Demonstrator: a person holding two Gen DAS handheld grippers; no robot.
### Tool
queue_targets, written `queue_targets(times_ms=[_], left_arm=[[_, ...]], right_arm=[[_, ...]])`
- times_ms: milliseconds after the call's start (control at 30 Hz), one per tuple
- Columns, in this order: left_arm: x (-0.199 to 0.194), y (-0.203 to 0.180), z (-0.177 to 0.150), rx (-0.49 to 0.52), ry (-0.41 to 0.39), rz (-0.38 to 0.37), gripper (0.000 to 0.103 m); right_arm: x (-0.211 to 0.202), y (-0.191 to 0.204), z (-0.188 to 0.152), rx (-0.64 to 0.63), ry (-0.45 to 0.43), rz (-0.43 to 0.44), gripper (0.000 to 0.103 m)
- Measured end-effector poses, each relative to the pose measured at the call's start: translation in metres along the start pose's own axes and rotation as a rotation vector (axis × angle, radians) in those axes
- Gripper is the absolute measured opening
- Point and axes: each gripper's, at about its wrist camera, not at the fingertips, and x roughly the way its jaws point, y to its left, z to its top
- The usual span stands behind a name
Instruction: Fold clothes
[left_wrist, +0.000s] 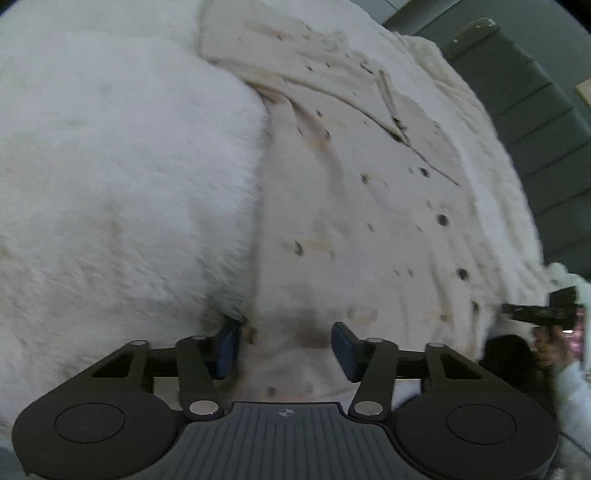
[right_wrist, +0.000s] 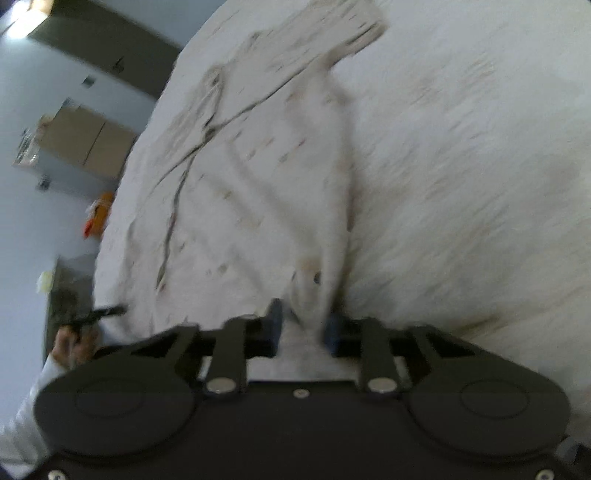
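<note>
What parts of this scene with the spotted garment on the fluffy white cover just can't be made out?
- Left wrist view: the spotted garment's near hem is hidden under the left hand-held gripper.
- Right wrist view: motion blur smears the garment's print, and whether the right hand-held gripper truly pinches its fold.
- Right wrist view: the items on the floor are too blurred to name.
- Both views: the white cover's extent is cut off by the edges.

I see bed covered by white fluffy blanket, filling most of both views. On it lies cream garment with small dark and tan specks, spread mostly flat, creased, one sleeve reaching far end. Garment's near edge sits at near side of bed. I find nothing else lying on blanket.
</note>
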Motion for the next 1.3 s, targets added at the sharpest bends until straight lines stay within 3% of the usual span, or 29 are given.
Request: queue_targets(times_ms=[33,133,267,333,433,500,567,667,733,800,967,1300], left_arm=[[0.002,0.0,0.0,-0.006,0.017,-0.009,0.002],[-0.001,-0.008,-0.006,0.034,0.033,-0.043,0.001],[-0.041,-0.004,-0.027,-0.022,-0.081,-0.172,0.001],[-0.044,-0.005,-0.034,-0.02,-0.082,-0.136,0.001],[-0.025,-0.017,-0.042,0.061,-0.033,0.034,0.005],[-0.014,-0.024,-0.044,0.08,-0.021,0.12,0.01],[-0.006,-0.034,-0.046,0.103,-0.027,0.21,0.022],[-0.003,-0.052,-0.051,0.171,-0.069,0.303,0.025],[-0.002,-0.059,-0.055,0.197,-0.092,0.326,0.025],[-0.003,-0.065,-0.06,0.217,-0.117,0.344,0.026],[-0.001,-0.071,-0.066,0.232,-0.135,0.35,0.026],[-0.022,-0.048,-0.066,0.217,-0.144,0.334,0.026]], right_arm=[[-0.001,0.002,-0.001,-0.01,-0.001,-0.013,0.002],[-0.015,0.008,-0.006,-0.032,-0.03,0.001,0.001],[-0.056,0.001,-0.006,0.006,-0.129,0.101,0.0],[-0.057,-0.001,-0.005,-0.002,-0.121,0.056,0.0],[-0.049,-0.003,-0.006,-0.021,-0.071,-0.031,0.003],[-0.041,-0.002,-0.007,-0.028,-0.051,-0.038,0.018],[-0.035,0.004,-0.01,-0.068,-0.043,-0.101,0.03],[-0.021,0.01,-0.021,-0.13,-0.016,-0.157,0.038],[-0.021,0.009,-0.024,-0.118,-0.036,-0.15,0.038],[-0.024,0.006,-0.026,-0.087,-0.07,-0.131,0.046],[-0.029,-0.001,-0.024,-0.024,-0.133,-0.126,0.046],[-0.015,0.021,0.008,-0.128,-0.128,-0.173,0.05]])
